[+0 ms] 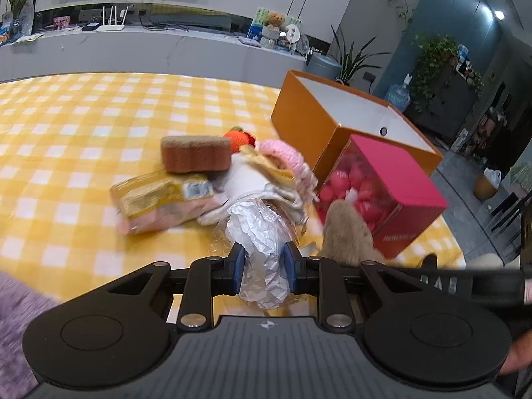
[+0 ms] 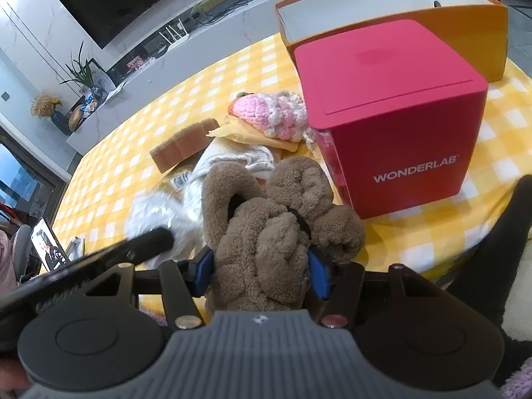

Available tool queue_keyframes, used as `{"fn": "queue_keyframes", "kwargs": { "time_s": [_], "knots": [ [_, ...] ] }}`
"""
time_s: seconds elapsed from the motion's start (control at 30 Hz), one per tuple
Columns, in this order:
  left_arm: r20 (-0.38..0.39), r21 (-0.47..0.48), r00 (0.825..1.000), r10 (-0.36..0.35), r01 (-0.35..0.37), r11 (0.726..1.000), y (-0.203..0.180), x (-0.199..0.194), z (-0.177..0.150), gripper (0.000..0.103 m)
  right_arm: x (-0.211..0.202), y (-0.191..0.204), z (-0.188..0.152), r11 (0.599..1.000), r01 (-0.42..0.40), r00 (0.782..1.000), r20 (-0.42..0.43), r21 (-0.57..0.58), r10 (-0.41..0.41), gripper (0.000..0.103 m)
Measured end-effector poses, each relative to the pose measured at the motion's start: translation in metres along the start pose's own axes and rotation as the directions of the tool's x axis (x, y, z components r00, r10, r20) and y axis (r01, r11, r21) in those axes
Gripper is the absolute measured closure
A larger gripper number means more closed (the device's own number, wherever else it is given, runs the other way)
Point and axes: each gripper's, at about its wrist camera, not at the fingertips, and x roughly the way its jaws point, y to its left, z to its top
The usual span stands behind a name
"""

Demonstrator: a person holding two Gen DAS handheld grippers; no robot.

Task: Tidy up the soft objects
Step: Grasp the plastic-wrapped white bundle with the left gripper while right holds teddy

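My left gripper [image 1: 263, 267] is shut on a crinkled white and clear plastic bag [image 1: 261, 232], just above the yellow checked tablecloth [image 1: 66, 126]. My right gripper [image 2: 261, 267] is shut on a brown fuzzy plush [image 2: 266, 226], which also shows in the left wrist view [image 1: 349, 232]. Behind lies a pile: a brown sponge [image 1: 195, 153], a yellow packet [image 1: 159, 196], white cloth [image 1: 252, 179], a pink knitted hat [image 1: 282, 156] and an orange knitted toy [image 1: 237, 136].
An open orange box [image 1: 309, 123] with a white inside stands at the back right. A pink WONDERLAB box [image 2: 392, 113] stands in front of it, close to the plush. A purple fuzzy cloth [image 1: 16, 316] is at the lower left. The table edge [image 2: 465, 249] is right.
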Motion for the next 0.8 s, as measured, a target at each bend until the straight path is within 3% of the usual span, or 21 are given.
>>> {"fn": "queue_keyframes", "kwargs": {
  "time_s": [0.2,0.27,0.33,0.47,0.5,0.6,0.7,0.73,0.8],
  "knots": [
    [-0.04,-0.032,0.999,-0.012,0.01,0.999,0.015,-0.007,-0.013,0.073,0.0,-0.002,-0.003,1.0,0.011,1.0,-0.001,0.002,-0.011,0.046],
    [-0.062,-0.014,0.998,0.0,-0.001,1.0,0.015,-0.003,-0.014,0.062,0.001,-0.002,-0.003,1.0,0.018,1.0,-0.003,0.002,-0.018,0.045],
    [-0.077,-0.002,0.997,0.016,-0.017,1.0,0.014,-0.001,-0.017,0.058,0.002,-0.001,-0.002,1.0,0.021,1.0,-0.009,0.002,-0.021,0.045],
    [-0.108,0.08,0.994,0.018,-0.009,0.997,0.008,0.005,-0.022,0.025,0.005,-0.002,-0.001,1.0,0.027,1.0,-0.014,0.003,-0.026,0.045],
    [-0.124,0.112,0.992,0.023,-0.009,0.994,0.005,0.008,-0.025,0.022,0.006,-0.002,0.0,1.0,0.028,0.999,-0.017,0.005,-0.028,0.045],
    [-0.145,0.203,0.983,0.111,-0.081,0.976,-0.001,0.018,-0.032,0.02,0.011,-0.004,-0.001,0.999,0.032,0.999,-0.031,0.013,-0.032,0.045],
    [-0.138,0.23,0.975,0.173,-0.138,0.963,-0.003,0.022,-0.033,0.021,0.015,-0.006,-0.002,0.999,0.032,0.999,-0.039,0.012,-0.032,0.045],
    [-0.117,0.262,0.973,0.201,-0.165,0.951,-0.006,0.021,-0.034,0.021,0.016,-0.005,-0.002,0.999,0.032,0.999,-0.041,0.012,-0.031,0.045],
    [-0.048,0.375,0.957,0.286,-0.248,0.893,-0.021,0.018,-0.038,0.021,0.017,-0.004,-0.001,0.999,0.03,0.999,-0.041,0.012,-0.03,0.045]
  ]
}}
